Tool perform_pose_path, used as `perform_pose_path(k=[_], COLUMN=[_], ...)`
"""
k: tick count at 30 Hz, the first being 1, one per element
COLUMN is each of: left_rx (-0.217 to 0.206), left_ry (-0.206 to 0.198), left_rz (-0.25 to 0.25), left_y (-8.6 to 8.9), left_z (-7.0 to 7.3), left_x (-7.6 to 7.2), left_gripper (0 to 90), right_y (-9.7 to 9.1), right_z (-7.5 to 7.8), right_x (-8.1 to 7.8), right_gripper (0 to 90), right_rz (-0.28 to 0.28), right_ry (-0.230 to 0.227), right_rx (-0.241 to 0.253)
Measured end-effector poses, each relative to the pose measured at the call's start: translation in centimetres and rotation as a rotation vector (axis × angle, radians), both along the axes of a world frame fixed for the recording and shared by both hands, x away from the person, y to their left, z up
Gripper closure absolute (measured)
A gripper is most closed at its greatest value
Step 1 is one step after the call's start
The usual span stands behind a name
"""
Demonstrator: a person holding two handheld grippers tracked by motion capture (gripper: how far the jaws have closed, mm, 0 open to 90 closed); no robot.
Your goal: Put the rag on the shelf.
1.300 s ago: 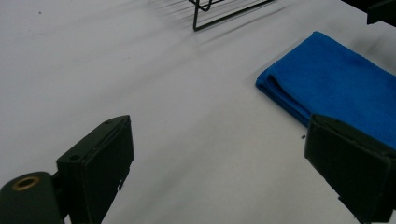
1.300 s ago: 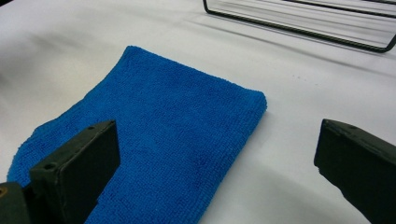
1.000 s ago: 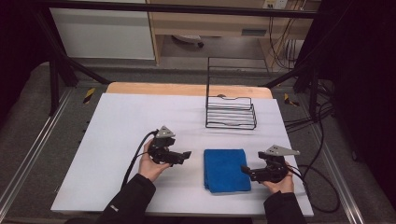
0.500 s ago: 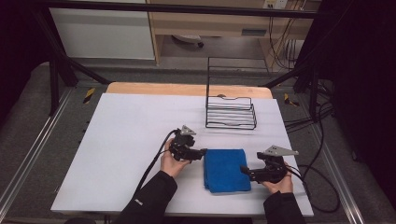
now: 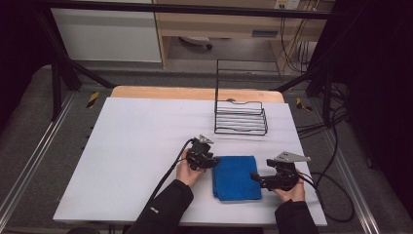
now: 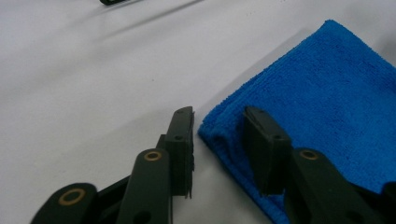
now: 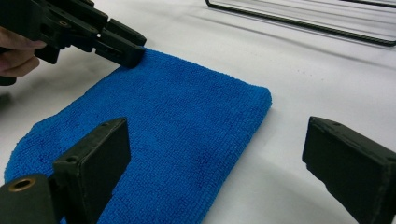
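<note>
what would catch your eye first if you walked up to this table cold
The bright blue folded cloth stands out on the white table, near its front edge between the two hands. The left gripper has its jaws astride the cloth's corner and they have just been closing on it, while the right gripper waits open at the opposite side. Farther back stands a black wire rack.

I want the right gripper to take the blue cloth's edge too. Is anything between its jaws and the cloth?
Nothing visible: the right gripper stands open at the blue cloth, one jaw over it, one over bare table.
</note>
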State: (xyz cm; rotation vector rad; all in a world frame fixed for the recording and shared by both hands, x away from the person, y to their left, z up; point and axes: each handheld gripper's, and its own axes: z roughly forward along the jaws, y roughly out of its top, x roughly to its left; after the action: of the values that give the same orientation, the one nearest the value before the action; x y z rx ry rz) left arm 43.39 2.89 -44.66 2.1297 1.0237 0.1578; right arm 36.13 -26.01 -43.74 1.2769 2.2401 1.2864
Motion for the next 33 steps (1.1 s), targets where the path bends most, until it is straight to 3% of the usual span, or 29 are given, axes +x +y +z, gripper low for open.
perform_pose_path(k=[5,16,24,30,33], left_rx=[0.01,-0.001,0.006,0.025,0.023], left_ry=[-0.019,0.008,-0.007,-0.03,-0.03], left_rz=[0.0,-0.018,-0.026,-0.027,-0.029], left_y=[-0.5,-0.6,-0.7,-0.8,-0.8], left_z=[-0.2,-0.1,-0.3,-0.3,-0.3], left_x=[0.0,-0.1,-0.2,-0.4,-0.4], left_gripper=[68.6,81.1,82.4,82.6,82.6], right_y=[0.0,-0.1,0.1,-0.1,0.0], right_z=[0.0,0.0,-0.1,-0.3,-0.6], right_x=[0.1,0.9,2.7,4.6,5.1], right_gripper=[9.9,16.6,30.1,46.1,53.0], right_rz=[-0.006,-0.019,-0.046,-0.079,-0.075], right_ry=[0.007,0.012,0.024,0.038,0.067], right_rx=[0.002,-0.002,-0.021,-0.017,-0.031])
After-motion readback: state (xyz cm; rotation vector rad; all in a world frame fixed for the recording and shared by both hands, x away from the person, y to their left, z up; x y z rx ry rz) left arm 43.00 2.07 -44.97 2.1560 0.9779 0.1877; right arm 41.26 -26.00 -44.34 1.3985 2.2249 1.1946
